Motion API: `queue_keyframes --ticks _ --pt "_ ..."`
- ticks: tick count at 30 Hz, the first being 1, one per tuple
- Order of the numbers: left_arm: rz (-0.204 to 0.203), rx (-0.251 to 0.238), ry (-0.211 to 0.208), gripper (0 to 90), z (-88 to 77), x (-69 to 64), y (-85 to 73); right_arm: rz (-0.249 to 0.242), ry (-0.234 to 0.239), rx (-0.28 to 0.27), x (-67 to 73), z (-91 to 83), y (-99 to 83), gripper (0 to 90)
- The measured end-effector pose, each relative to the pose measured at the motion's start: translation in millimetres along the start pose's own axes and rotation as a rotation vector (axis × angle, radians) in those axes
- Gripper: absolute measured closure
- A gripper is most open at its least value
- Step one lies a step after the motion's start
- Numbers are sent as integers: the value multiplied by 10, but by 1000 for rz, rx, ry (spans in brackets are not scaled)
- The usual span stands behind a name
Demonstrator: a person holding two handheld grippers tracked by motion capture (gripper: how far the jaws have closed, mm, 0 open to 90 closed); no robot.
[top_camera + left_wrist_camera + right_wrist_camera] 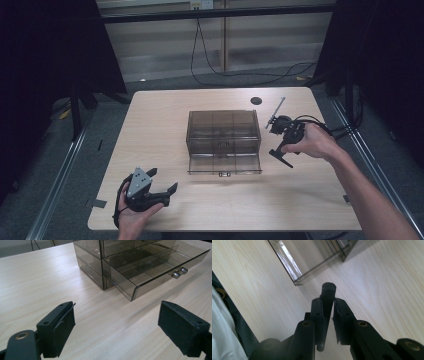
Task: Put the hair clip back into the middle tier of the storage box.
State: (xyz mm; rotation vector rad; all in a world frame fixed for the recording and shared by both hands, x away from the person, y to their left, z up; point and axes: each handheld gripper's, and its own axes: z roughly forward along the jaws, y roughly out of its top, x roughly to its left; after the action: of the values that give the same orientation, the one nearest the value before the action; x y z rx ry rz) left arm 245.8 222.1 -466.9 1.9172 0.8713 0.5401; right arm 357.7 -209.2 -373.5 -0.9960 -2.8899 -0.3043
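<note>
Left tool (162, 182) held low near the front-left corner of the table (165, 107), cupped from below by the left hand (131, 216), grey plate up, jaws aimed right across the table. Jaws spread wide in the left tool view, nothing between the pads (61, 327). Right tool (281, 156) well right of the left tool, near the table's right edge, gripped from the side by the right hand (312, 144), forearm running in from the lower right. Jaws tipped down toward the table, pinched tight on a thin black rod (326, 315).
</note>
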Motion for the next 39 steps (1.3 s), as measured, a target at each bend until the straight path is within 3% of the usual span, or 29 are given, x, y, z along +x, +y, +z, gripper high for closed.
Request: queue_keyframes --ticks 9,24,39 --pt "5 -3 -5 138 -4 3 2 -43 -6 15 94 -19 171 789" --pt "9 -6 -4 138 -5 -11 2 -62 0 20 171 -14 405 789" --pt "21 -5 -2 138 -14 -13 6 -112 -4 36 303 23 697 789"
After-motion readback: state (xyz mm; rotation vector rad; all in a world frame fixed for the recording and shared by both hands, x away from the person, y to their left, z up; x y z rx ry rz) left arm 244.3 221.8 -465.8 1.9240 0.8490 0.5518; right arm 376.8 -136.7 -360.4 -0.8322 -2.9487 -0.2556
